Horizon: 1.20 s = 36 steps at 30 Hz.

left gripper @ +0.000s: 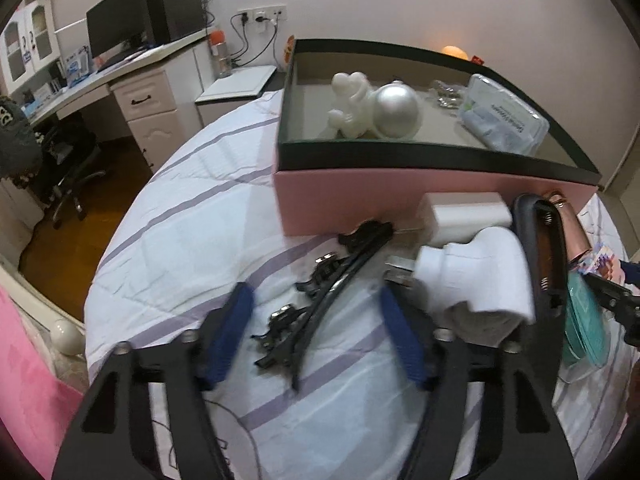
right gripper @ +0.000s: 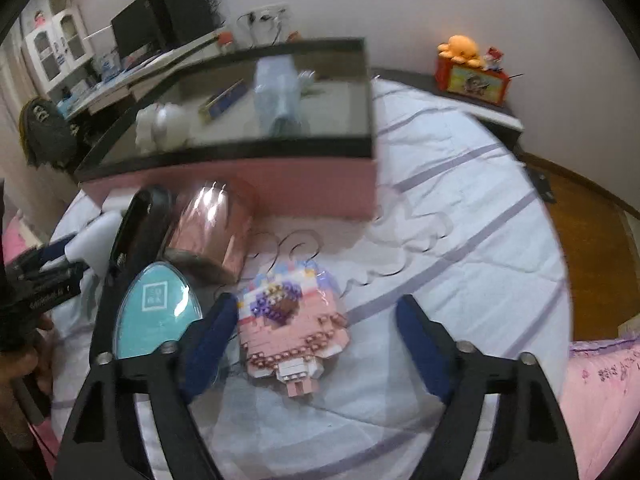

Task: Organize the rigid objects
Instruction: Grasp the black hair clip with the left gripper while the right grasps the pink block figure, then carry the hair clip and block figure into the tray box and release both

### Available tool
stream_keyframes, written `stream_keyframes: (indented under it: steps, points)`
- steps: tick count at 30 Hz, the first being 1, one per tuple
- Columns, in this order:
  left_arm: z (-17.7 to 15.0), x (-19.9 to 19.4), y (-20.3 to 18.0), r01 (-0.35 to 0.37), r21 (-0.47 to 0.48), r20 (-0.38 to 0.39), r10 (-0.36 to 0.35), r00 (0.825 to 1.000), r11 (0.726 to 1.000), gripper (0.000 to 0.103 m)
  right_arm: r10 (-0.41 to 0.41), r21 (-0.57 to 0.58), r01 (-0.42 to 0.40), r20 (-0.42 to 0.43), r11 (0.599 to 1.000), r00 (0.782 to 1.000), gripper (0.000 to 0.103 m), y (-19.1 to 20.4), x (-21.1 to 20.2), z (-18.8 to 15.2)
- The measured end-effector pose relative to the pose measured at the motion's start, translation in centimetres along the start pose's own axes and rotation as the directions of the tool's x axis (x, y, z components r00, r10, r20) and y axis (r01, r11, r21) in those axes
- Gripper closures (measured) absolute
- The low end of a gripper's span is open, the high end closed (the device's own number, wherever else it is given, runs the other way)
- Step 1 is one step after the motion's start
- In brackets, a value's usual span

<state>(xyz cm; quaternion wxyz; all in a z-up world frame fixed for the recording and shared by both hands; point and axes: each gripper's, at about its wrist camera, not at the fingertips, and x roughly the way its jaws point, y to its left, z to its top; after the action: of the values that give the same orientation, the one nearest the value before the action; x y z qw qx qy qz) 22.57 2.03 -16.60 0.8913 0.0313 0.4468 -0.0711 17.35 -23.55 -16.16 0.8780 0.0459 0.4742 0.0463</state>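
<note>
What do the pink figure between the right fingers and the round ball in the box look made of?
Pink figure: probably hard plastic micro-bricks, with rows of tiny studs showing. Silver ball: smooth, satin pearly sheen with a soft highlight; plastic or coated metal, unclear. Both look rigid.

One pink box [left gripper: 400,204] with a dark rim sits on the striped bedcover — inside it, one white figurine [left gripper: 352,104], one silver ball [left gripper: 398,110], one clear plastic case [left gripper: 506,120] and one blue-and-gold flat box [right gripper: 226,100]. In front of the pink box: one white plug adapter [left gripper: 476,276], one black hanger with clips [left gripper: 320,296], one rose-gold cylinder [right gripper: 212,228], one teal oval case [right gripper: 156,316] and one pink brick-built model [right gripper: 292,320]. Two grippers — the left gripper [left gripper: 316,332] and the right gripper [right gripper: 320,340].
</note>
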Motion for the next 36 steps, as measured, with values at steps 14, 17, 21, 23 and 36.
stream_keyframes:
  steps: [14,17,21,23,36]
  points:
    - [-1.3,-1.7,0.7,0.129,-0.080,0.022,-0.127,0.992,0.988,0.085,-0.045,-0.027,0.046,0.030,0.999,0.999,0.050,0.9,-0.9,-1.1]
    - [-1.6,-2.4,0.4,0.126,-0.076,0.031,-0.124,0.992,0.989,0.085,-0.036,-0.019,0.037,0.033,0.999,0.999,0.050,0.7,-1.2,-1.0]
    - [-1.7,-4.0,0.2,0.115,-0.062,0.052,-0.112,0.992,0.991,0.085,-0.031,-0.012,0.032,0.056,0.999,0.998,0.050,0.7,-2.4,-0.9]
    - [-1.6,-5.0,0.3,0.118,-0.057,0.069,-0.114,0.991,0.991,0.085,-0.024,-0.009,0.024,0.077,1.000,0.997,0.050,0.7,-3.3,-0.6]
    - [4.9,-8.5,-1.4,0.147,0.002,0.193,-0.145,0.970,0.989,0.085,0.046,-0.074,-0.030,0.217,0.997,0.975,0.050,4.0,-5.7,6.4]
